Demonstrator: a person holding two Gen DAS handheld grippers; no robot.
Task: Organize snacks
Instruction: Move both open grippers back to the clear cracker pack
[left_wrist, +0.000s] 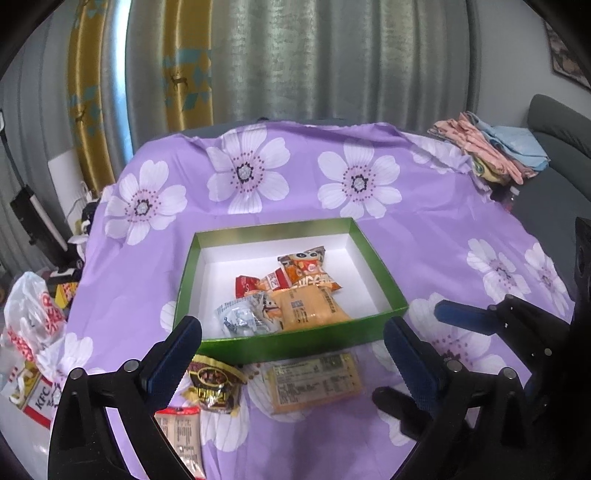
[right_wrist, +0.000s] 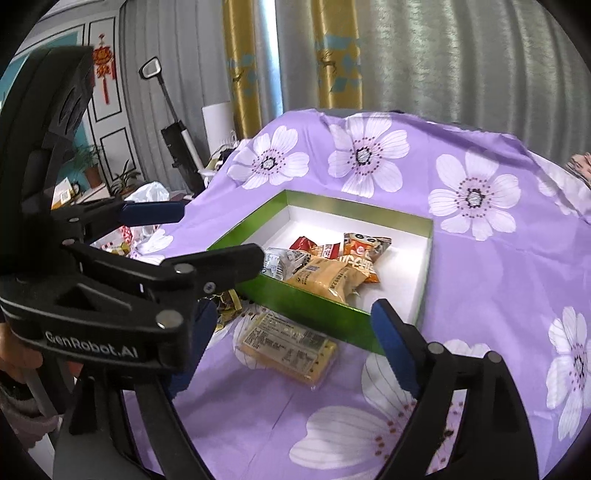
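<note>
Left wrist view: the left claw stands spread wide with nothing between its blue ribbed pads, above the near edge of a shallow rectangular green cardboard box with a white interior. The box rests on a tabletop covered by a purple cloth printed with white flowers. Inside the box, crowded toward its near wall, lie an orange cartoon-printed snack bag, a small red packet, a silver-grey foil pouch and a matte yellow-orange packet; the far half of the box floor is bare. Outside the box, just beside its near wall, lie a clear-wrapped pale yellow biscuit pack with its label up, a dark brown-and-gold crinkled wrapper and a beige labelled packet. The right claw enters at the right edge. A white-and-red plastic carrier bag sits off the left edge of the cloth, and folded fabric is stacked at the far right. Right wrist view: the right claw is likewise spread and empty, framing the biscuit pack on the cloth before the box. The left claw crosses the left foreground, hiding the near left corner of the box. Open cloth lies right of the box.
</note>
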